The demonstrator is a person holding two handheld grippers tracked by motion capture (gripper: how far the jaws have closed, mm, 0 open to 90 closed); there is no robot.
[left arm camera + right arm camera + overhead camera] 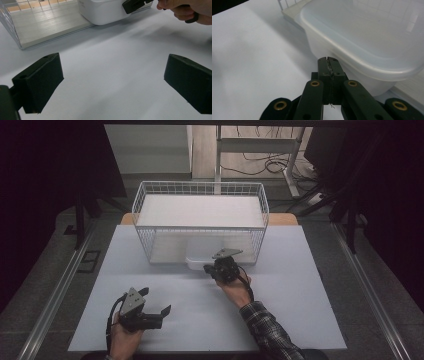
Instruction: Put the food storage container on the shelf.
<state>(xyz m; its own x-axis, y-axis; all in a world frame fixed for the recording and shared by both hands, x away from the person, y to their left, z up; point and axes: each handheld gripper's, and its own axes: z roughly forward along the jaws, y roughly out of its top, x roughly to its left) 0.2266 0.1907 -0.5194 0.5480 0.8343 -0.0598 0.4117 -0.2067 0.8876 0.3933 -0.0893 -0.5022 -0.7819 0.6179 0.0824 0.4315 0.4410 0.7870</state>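
A white plastic container [198,260] with a translucent lid [367,37] sits half inside the open front of a white wire basket [200,186] lying on the table. My right gripper [209,268] is shut, nothing between its jaws, and its tips [328,60] press against the container's side wall just under the lid's rim. My left gripper [156,300] rests low over the table's near left part, open and empty, well apart from the container. In the left gripper view the wide-open left gripper [112,77] looks towards the container [105,10] and the right gripper's tip [132,5].
The white table top [200,315] spreads between the two grippers. The basket's flat floor board [45,25] lies to the container's left. Beyond the table are a metal frame and cables on the floor [265,165]. A person's plaid sleeve [265,330] comes in from the bottom.
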